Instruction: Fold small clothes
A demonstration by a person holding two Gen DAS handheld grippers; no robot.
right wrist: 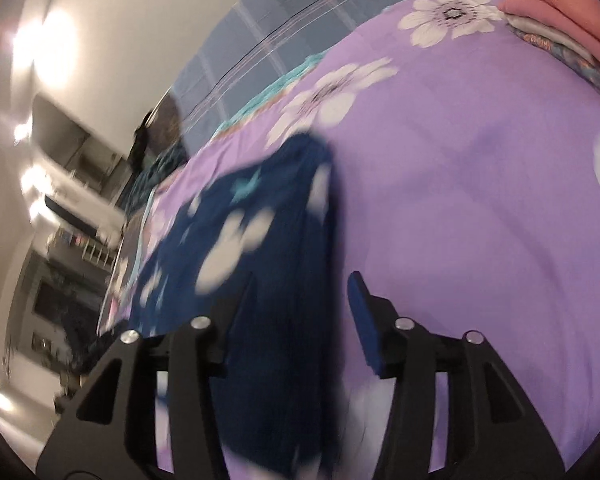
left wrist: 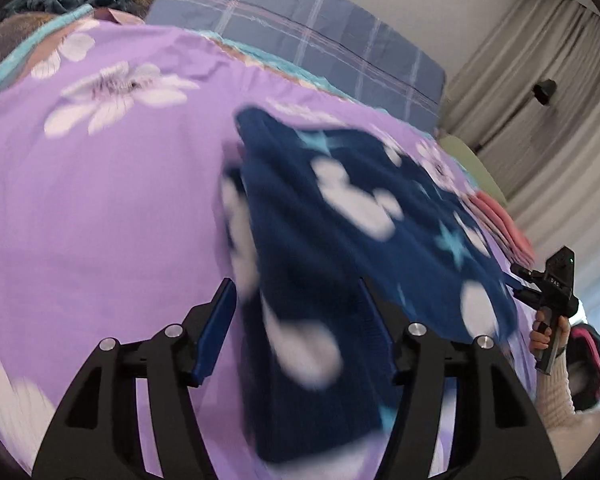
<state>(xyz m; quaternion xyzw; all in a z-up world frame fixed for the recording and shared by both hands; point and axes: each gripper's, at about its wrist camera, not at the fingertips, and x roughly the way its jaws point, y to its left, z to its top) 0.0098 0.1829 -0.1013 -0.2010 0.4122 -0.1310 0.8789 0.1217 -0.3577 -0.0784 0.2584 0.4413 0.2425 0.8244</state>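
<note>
The left claw is pointing down at an angle over the bed, its blue pads standing apart. The navy garment, printed with white shapes and pale blue stars, is passing between the pads; blur is hiding whether either pad is pressing on it, so a grip cannot be confirmed. The right claw is tilting downward likewise, its jaws also parted. The same navy garment is lying across its left finger and into the gap, while the right pad is standing clear of the cloth over bare sheet.

In the left wrist view, the right claw is appearing at the garment's far corner, carried by a hand in a pale knitted sleeve. Contact there is too small to judge.

The garment is lying on the purple floral bedsheet, partly doubled, with a thicker folded strip running toward each camera.

Edges and room: open sheet is extending left of the garment in the left wrist view and right of it in the right wrist view. A stack of folded pink clothes is sitting near the sheet's far right corner, well apart from the garment. A blue checked pillow is bordering the head end. Curtains are hanging beyond the bed's right side.
</note>
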